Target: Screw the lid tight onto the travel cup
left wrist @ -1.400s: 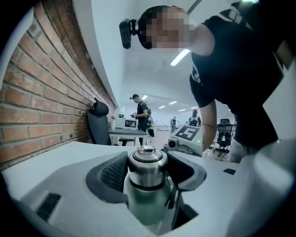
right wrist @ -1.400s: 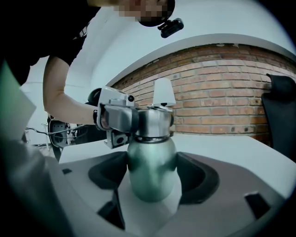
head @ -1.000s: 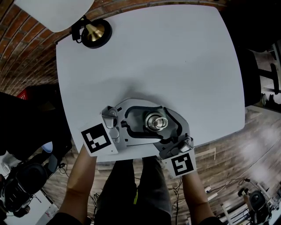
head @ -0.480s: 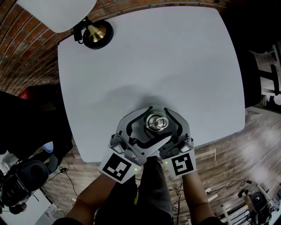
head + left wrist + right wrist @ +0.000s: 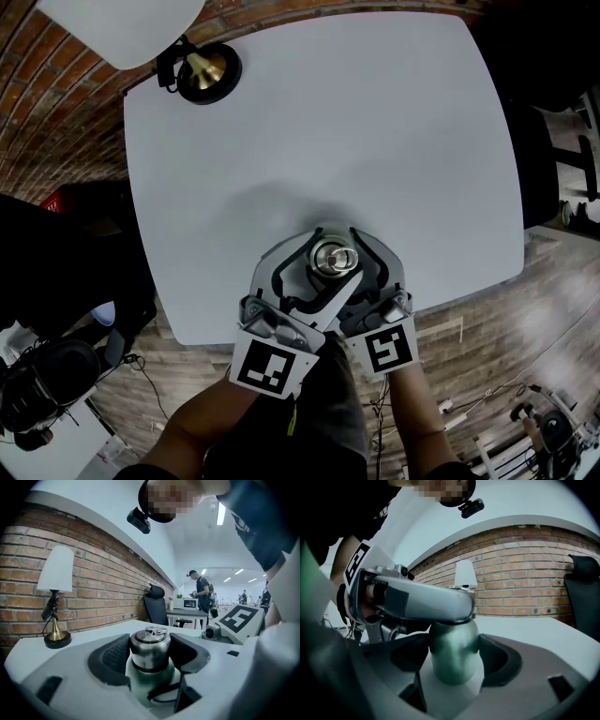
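As R tongs point(image 5: 457, 656) grip cup point(image 5: 453, 665), lid point(image 5: 149, 645) sits on.

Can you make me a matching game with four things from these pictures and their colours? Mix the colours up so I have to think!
Things:
1. lid
2. cup
3. lamp foot
4. office chair

Colours:
A. green
B. black
C. gold
D. shiny silver

Right pairs: 1-D, 2-A, 3-C, 4-B.
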Motion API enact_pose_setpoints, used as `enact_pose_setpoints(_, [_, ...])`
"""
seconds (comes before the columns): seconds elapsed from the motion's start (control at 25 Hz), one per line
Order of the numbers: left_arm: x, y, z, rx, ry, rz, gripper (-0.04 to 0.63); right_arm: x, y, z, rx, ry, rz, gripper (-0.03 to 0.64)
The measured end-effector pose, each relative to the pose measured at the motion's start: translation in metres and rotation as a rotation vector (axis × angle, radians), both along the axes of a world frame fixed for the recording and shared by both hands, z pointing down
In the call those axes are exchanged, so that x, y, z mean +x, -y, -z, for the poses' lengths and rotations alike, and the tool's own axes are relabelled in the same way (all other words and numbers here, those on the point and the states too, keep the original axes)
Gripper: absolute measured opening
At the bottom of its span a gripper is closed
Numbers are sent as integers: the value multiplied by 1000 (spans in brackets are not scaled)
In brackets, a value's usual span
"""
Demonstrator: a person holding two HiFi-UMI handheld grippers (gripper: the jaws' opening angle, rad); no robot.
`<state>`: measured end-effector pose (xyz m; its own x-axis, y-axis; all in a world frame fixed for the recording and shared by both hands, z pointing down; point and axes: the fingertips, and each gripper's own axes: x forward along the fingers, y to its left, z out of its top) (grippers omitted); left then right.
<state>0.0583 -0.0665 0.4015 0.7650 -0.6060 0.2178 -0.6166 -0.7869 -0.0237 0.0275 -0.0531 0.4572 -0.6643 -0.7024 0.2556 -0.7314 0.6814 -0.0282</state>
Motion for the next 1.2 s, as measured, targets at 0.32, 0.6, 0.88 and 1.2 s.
enact_pose_setpoints(0.32, [8,-10,0,17,-49,-385,270,1,0,-1,2,-7,6,322])
enact_pose_setpoints(0.6, [11,-19,1,-25,-98,-673,272,2,-1,-1,-12,-13,-2,322])
enact_pose_setpoints(0.88, [11,-20,1,-35,-114,-693,272,2,0,1,-6,-5,-12,322])
enact_pose_setpoints(1.2, [11,-17,1,-18,-108,-663,302,2,-2,-3,-38,-3,-10,322])
